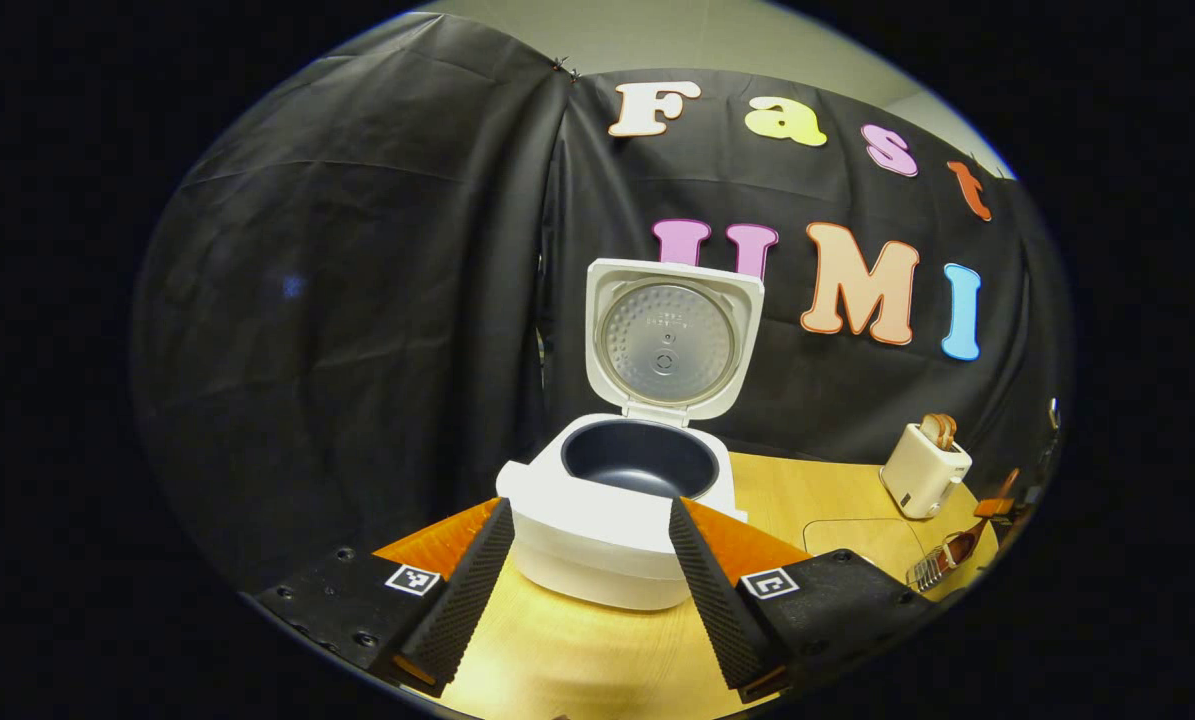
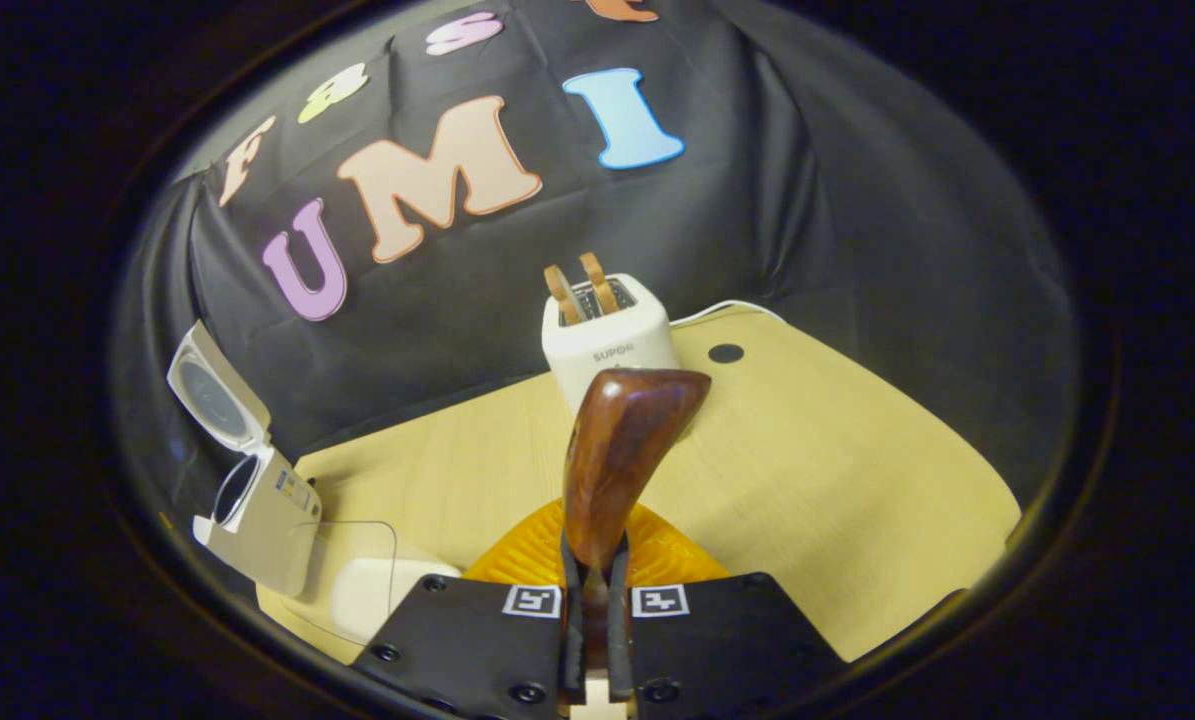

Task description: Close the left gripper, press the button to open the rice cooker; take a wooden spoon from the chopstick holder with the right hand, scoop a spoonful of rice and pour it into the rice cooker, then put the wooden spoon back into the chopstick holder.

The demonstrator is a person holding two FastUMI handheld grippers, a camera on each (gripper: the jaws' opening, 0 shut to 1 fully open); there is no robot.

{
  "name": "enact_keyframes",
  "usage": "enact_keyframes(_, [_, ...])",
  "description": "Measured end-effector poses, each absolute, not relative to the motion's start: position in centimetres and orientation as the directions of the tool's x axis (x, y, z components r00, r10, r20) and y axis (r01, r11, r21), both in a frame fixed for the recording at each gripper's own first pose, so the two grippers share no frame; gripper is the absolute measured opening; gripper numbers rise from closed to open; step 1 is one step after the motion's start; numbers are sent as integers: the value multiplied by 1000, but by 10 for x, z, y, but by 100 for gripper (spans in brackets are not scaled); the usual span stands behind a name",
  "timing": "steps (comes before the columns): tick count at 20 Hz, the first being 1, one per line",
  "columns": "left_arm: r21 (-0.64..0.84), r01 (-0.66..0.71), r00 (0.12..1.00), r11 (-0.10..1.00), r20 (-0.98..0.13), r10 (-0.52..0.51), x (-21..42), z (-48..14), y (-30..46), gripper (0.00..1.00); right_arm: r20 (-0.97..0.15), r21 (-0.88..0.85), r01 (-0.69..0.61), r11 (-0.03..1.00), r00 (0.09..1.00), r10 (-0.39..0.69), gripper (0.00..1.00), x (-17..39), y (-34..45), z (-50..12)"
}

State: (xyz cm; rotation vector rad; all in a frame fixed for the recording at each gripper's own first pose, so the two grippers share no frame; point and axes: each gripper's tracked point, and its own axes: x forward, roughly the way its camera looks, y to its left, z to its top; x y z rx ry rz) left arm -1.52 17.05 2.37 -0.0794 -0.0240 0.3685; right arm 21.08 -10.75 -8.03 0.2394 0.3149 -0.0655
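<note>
Rice cooker stands open on the wooden table, lid upright, inner pot dark and apparently empty; the button step is judged complete. Left gripper hovers just before the cooker, fingers spread apart, holding nothing. Right gripper is clamped tight on the wooden spoon, bowl raised toward the toaster, right of the cooker. Whether rice is in the spoon cannot be told. Return to the holder remains. Black cloth walls the booth behind the cooker.

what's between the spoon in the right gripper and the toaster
Nothing: in the right gripper view, only bare table separates the wooden spoon from the toaster behind it.
</note>
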Motion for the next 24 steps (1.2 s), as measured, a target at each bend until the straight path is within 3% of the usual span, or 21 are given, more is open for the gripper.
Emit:
enact_keyframes(6, [-98, -324, 945, 941, 6, 326, -12, 22, 177, 93, -213, 226, 79, 971, 977, -30, 12, 193, -86, -17])
enact_keyframes(12, [-97, -295, 955, 951, 0, 296, -8, 21, 182, 93, -136, 212, -30, 977, 989, 60, 12, 186, -2, 20])
enact_keyframes(19, [-66, -266, 964, 962, -9, 266, -7, 22, 191, 93, -190, 39, -133, 990, 972, 138, 11, 203, 105, -36])
enact_keyframes(24, [-56, -243, 970, 968, -30, 242, -6, 17, 191, 93, -182, -259, -105, 960, 982, 58, 12, 214, 129, -80])
